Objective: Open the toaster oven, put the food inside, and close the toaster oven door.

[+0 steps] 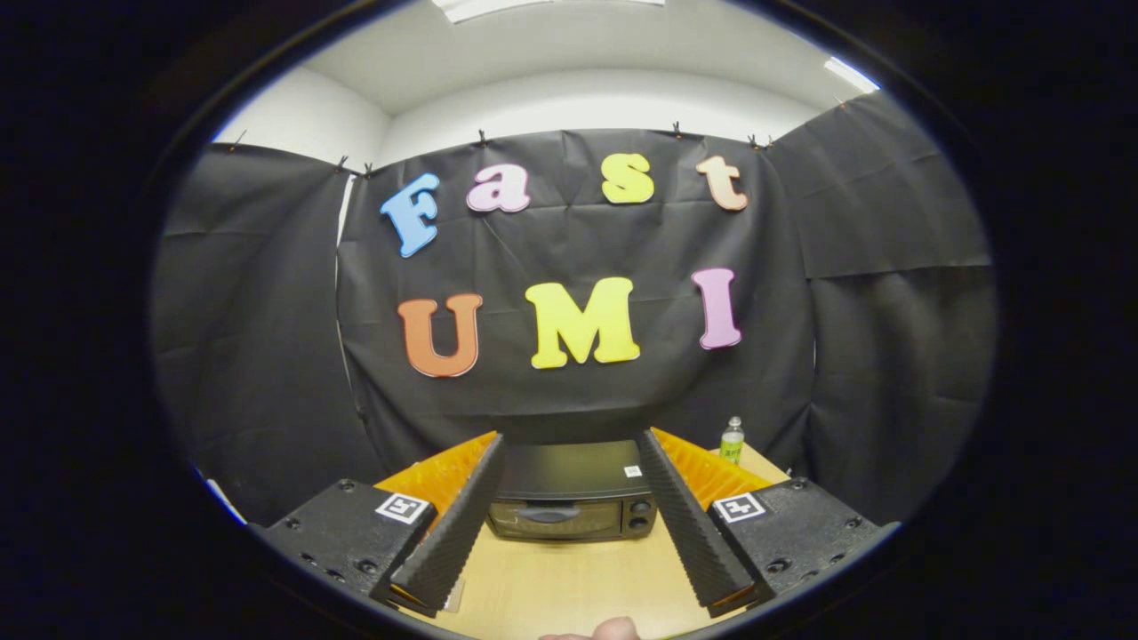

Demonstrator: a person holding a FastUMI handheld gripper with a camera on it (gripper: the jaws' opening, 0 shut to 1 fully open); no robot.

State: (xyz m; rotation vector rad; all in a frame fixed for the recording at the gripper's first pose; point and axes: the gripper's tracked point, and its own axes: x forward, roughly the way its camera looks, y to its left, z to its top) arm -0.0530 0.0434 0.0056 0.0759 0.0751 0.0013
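A black toaster oven (571, 498) stands on the wooden table (569, 578), its glass door shut, with a handle across the top of the door and two knobs on its right side. My gripper (569, 507) is held above the table and stands open, nothing between its fingers (458, 524). The oven lies beyond the fingertips, framed between them. A rounded pale piece of food (597, 630) shows low down, close in front of me and nearer than the fingers.
A small clear bottle with a green label (732, 441) stands on the table behind and to the right of the oven. Black cloth walls close the booth behind and on both sides. Bare tabletop lies between me and the oven.
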